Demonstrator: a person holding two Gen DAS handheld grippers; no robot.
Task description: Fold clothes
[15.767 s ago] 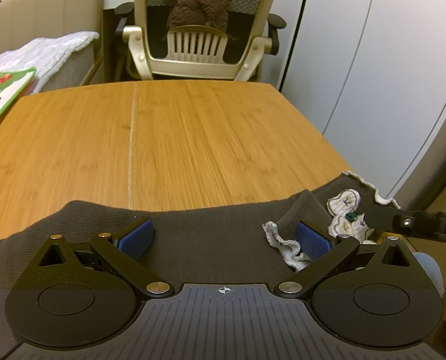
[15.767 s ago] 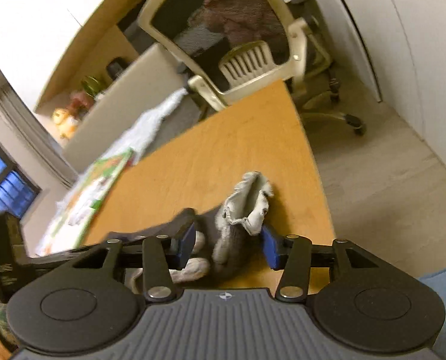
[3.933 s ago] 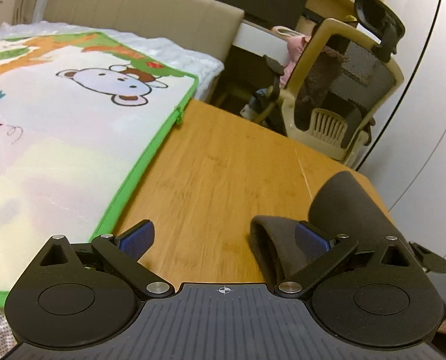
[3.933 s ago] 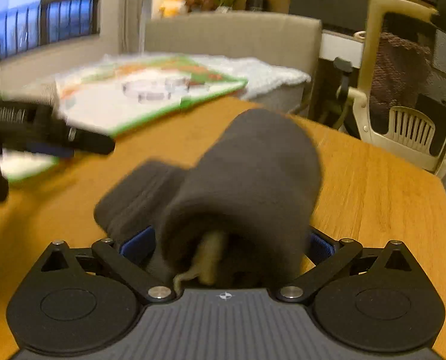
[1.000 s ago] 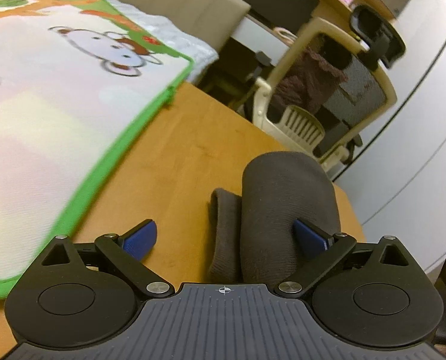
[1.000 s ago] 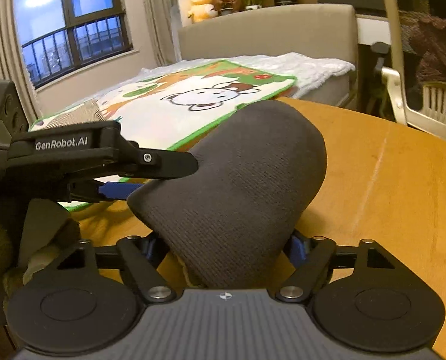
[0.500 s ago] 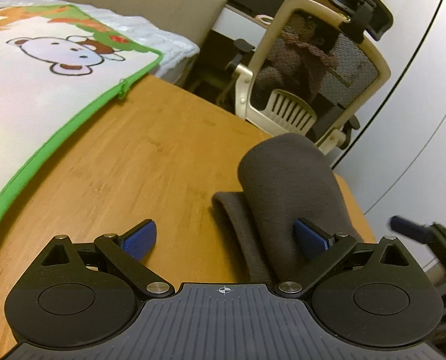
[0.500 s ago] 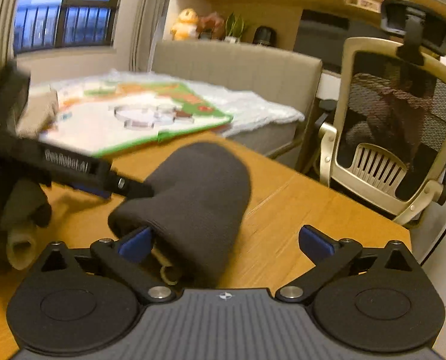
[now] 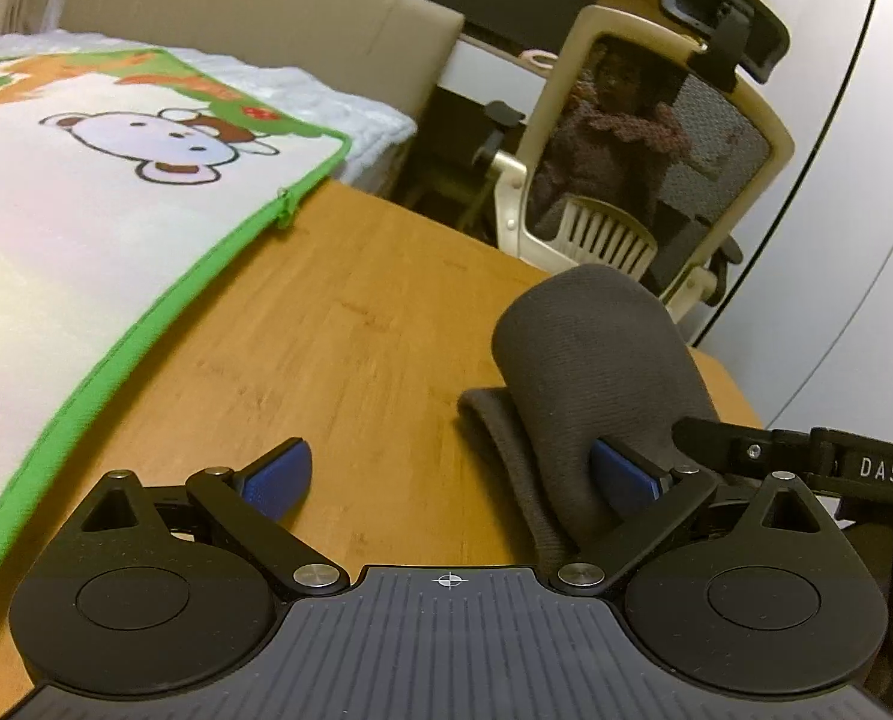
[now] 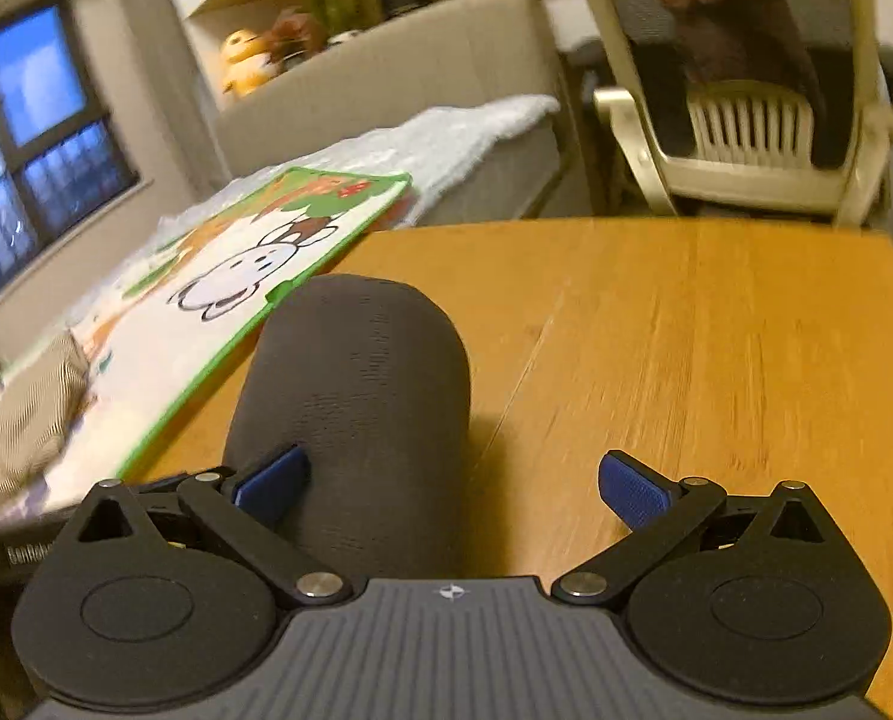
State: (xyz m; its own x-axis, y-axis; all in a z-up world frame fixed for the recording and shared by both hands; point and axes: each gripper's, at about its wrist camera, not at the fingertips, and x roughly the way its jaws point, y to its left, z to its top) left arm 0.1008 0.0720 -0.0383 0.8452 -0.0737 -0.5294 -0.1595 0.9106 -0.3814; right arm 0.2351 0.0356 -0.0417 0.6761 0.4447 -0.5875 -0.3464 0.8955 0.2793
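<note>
A green-edged cartoon mat [image 9: 116, 222] covers the wooden table's [image 9: 350, 324] left side. Right of the mat, the folded dark grey garment [image 9: 590, 372] lies on the table, near the office chair [image 9: 644, 168]. The left gripper [image 9: 452, 474] is spread wide, its right pad against the garment. The right gripper [image 10: 452, 480] is also wide apart, holding nothing, its left pad touching the garment [image 10: 356, 396].
</note>
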